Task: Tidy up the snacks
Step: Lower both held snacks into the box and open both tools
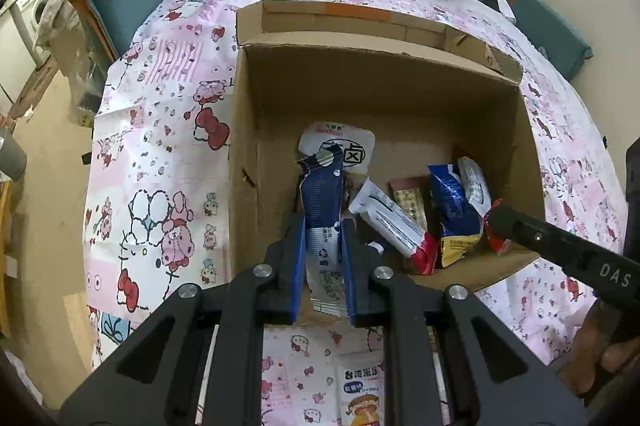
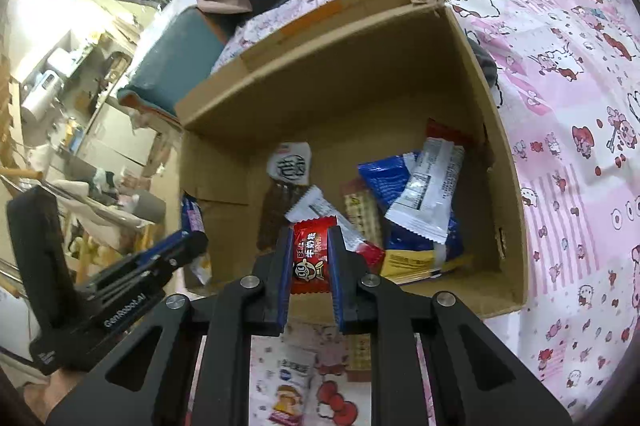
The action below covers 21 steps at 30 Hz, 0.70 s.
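Nearest, the left gripper [image 1: 323,246] is clamped on a blue-and-white snack pouch [image 1: 322,209], its long axis pointing forward over the near rim of the cardboard box [image 1: 400,93]. The right gripper [image 2: 311,254] pinches a red candy packet [image 2: 311,254] above the same rim. Below, about 5 snacks crowd the box's right side; the left and far floor lie bare for dropping.

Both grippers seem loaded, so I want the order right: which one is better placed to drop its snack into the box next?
Probably left: the left gripper holds its blue packet out over the cardboard box.
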Tool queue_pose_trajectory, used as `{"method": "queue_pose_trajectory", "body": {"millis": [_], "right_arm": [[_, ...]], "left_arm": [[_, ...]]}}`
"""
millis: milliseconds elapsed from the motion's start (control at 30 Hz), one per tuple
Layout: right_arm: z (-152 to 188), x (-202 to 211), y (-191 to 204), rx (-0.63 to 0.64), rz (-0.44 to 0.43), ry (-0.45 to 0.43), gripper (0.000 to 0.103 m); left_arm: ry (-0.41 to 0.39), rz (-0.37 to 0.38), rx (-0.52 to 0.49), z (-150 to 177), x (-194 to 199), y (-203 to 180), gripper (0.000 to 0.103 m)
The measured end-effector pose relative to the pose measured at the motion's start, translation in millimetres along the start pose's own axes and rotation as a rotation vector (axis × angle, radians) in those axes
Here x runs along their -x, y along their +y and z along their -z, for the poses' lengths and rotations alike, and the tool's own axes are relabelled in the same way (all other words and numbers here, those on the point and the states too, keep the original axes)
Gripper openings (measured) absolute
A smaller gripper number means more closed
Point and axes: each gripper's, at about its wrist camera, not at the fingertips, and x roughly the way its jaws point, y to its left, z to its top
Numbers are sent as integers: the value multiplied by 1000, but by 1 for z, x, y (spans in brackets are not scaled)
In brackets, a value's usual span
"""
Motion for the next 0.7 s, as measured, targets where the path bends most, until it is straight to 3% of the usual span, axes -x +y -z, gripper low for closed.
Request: {"method": "queue_pose_trajectory", "body": {"millis": [200,500,567,633,700], "right_arm": [[-3,-10,-2,9,36,3,18],[-3,-15,-1,6,11,26,21],[-4,-16,-1,9,3,24,21],[-4,-14,0,9,-2,12,21],[-5,-10,-3,-8,-18,-1,22]], "left_arm": [[25,-8,-5,3,-12,-3,15],[44,-15,5,3,-19,-1,17],[53,-22,-11,4,-21,-4,28],[51,-36,-25,6,-21,-7,56],[31,-33,-29,7,-17,-9,67]]}}
